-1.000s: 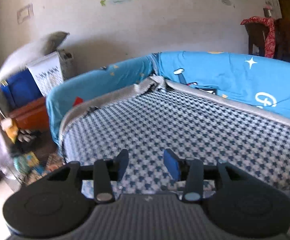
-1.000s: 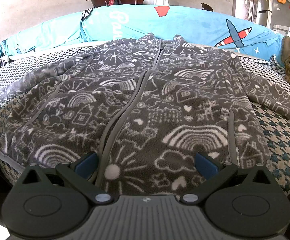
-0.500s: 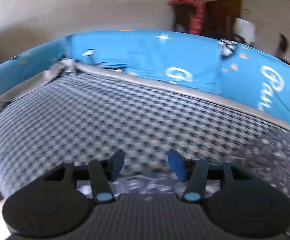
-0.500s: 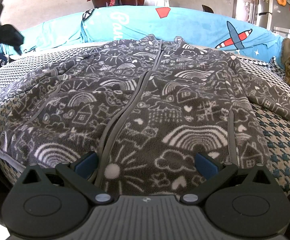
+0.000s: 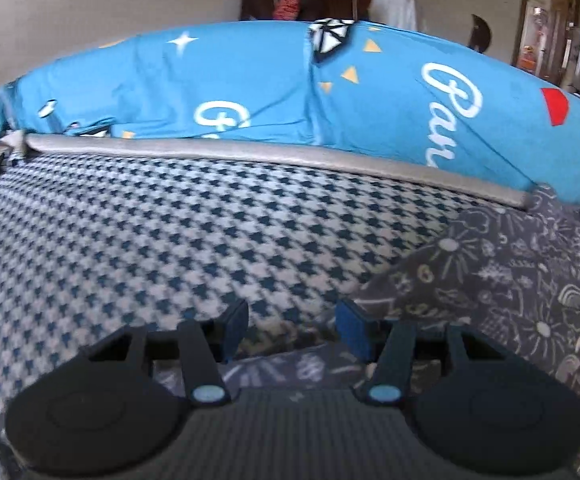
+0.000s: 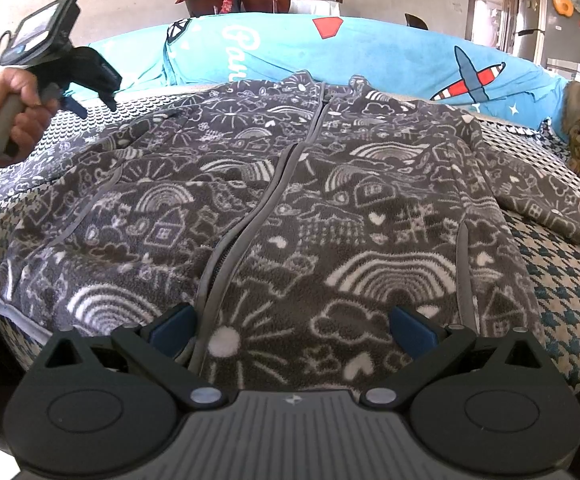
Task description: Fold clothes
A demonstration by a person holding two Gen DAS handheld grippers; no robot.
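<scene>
Big houndstooth-covered surface, blue printed cloth banked up along its far edge. Grey doodle-print fleece jacket lies spread flat on it, front up, zip closed, hem toward the near edge, both sleeves out to the sides. No fold made yet, so this reads as the opening step: getting into position for the first fold, probably a sleeve.

Right gripper sits low over the hem just right of the zip, jaws wide apart, nothing between them. Left gripper is also open and empty, jaws apart by a moderate gap; the right wrist view shows it held by a hand above the jacket's left sleeve, not touching the cloth. Its own view is blurred, with houndstooth ahead and the sleeve fabric below and to the right of the fingers.

Next move, as I judge it: left gripper needs to drop to the sleeve or shoulder edge, close on a single layer, then carry it across toward the zip. Fleece is thick and soft, so pinch deep enough to hold.

Versus a second ago: left gripper view faced the far left corner and a wall, no jacket visible; now it has swung right and the sleeve is in view. Right gripper view unchanged, except the left gripper has entered it.
</scene>
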